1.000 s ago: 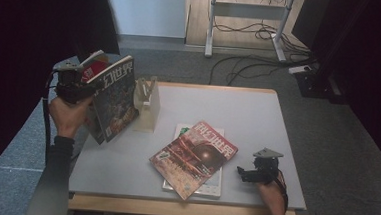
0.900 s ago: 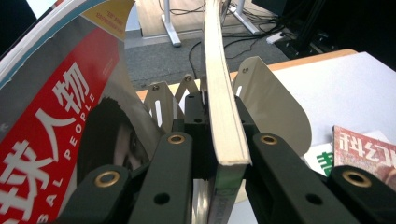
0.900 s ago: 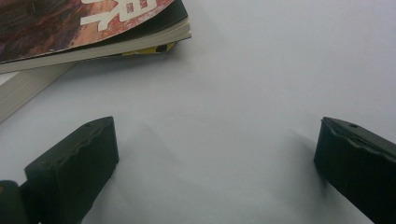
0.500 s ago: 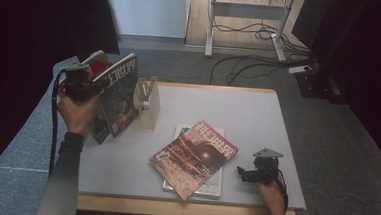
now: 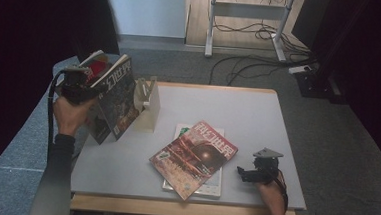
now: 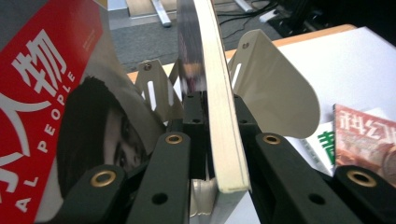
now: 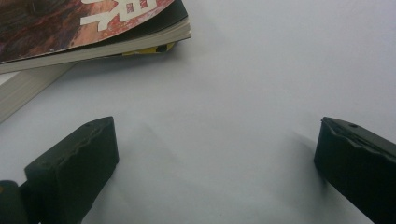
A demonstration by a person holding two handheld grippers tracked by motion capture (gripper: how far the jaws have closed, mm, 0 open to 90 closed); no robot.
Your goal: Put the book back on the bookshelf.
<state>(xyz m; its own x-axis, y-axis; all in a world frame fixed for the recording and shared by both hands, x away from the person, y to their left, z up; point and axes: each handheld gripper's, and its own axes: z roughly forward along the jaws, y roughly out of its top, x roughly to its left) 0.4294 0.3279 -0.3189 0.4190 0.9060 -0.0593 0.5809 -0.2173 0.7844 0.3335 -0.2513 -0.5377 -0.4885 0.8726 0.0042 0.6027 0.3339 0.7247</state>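
Standing on grey carpet, the grey table [image 5: 258, 116] bears the gaping right gripper [image 5: 242, 174]; the left gripper [image 5: 95, 94] clamps a magazine [image 5: 121, 101].

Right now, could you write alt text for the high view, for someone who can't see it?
The left gripper clamps an upright magazine beside a cream bookend at the left of a grey table. Two magazines lie stacked mid-table; the right gripper rests open nearby.

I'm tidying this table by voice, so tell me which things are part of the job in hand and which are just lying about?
In use: left gripper, dark magazine it clamps, red magazine, white bookend.
Lying about: two stacked magazines, right gripper with open jaws, floor cables.
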